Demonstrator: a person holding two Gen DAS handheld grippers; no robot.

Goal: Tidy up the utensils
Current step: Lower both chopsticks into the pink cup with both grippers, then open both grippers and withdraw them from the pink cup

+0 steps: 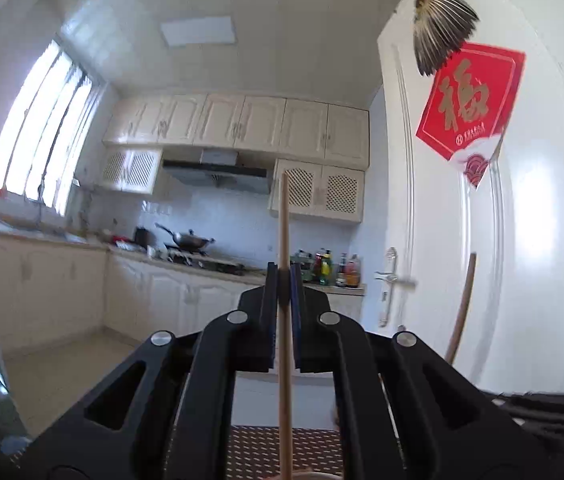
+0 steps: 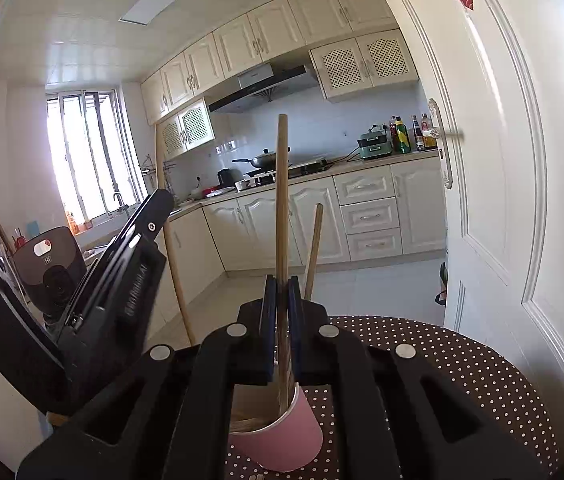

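My left gripper [image 1: 283, 276] is shut on a wooden chopstick [image 1: 284, 224] that stands upright between its jaws, above the dotted table. My right gripper [image 2: 282, 288] is shut on another wooden chopstick [image 2: 281, 184], whose lower end reaches into a pink paper cup [image 2: 282, 436] on the table. A second chopstick [image 2: 313, 248] leans in the cup to the right. The left gripper [image 2: 122, 264] shows in the right wrist view at the left, with its chopstick [image 2: 170, 248]. A chopstick [image 1: 461, 308] also shows at the right of the left wrist view.
The round table has a brown white-dotted cloth [image 2: 461, 360]. A white door [image 2: 493, 160] stands close on the right, with a handle [image 2: 439, 136]. Kitchen counters and cabinets [image 2: 313, 220] lie beyond an open tiled floor.
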